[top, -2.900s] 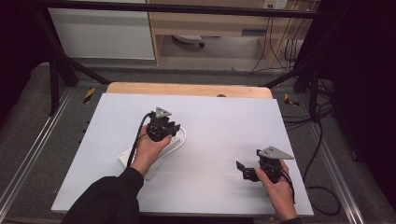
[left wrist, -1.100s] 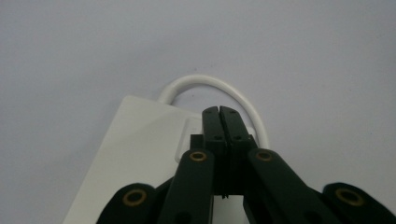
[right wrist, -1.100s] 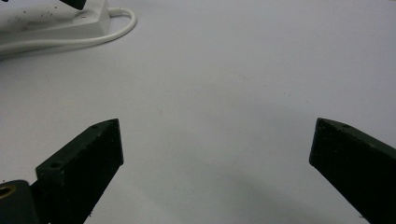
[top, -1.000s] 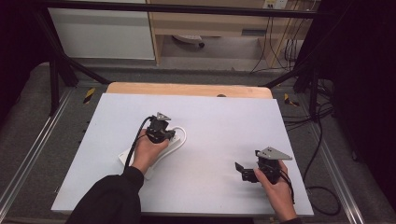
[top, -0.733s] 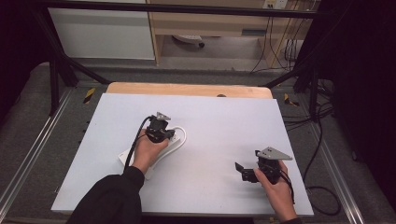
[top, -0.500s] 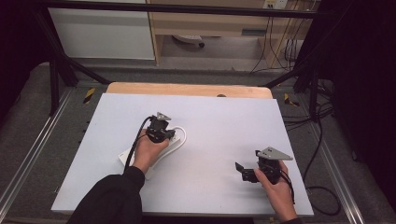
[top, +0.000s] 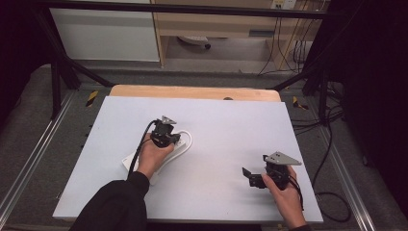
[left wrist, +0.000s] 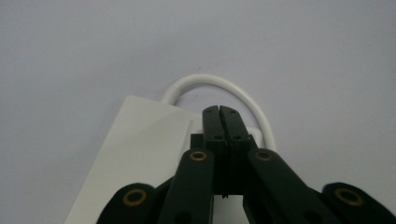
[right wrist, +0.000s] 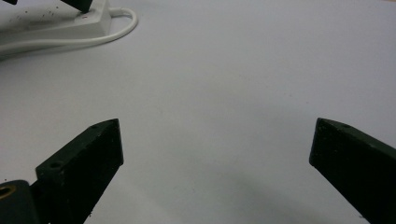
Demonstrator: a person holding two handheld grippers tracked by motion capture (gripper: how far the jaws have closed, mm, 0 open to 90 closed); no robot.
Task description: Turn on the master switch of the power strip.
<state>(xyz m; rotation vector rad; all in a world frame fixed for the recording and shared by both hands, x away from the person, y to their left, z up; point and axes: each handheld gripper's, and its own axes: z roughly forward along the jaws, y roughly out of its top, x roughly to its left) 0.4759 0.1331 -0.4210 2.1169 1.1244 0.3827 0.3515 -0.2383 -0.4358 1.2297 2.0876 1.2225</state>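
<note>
At the left of centre in the high view we have the left gripper (top: 166, 137) down on the end of the white power strip (top: 132, 161), its jaws pressed together with nothing between them, as its own view shows: the two tips meet in a single seam just above the strip's end (left wrist: 154, 140), where the white cord (left wrist: 247, 100) loops out. We judge the step in hand to be pressing something on that end, likely a switch, though the jaws hide it; to do it well we should push straight down with the closed tips and keep the wrist from twisting, so the light strip does not skid on the white table (top: 221, 120). The strip lies diagonally, well inside the table's left and near edges, with bare surface all round. Toward the lower right, the right gripper (top: 252, 177) rests with jaws wide apart, well clear of the strip, near the front edge.
</note>
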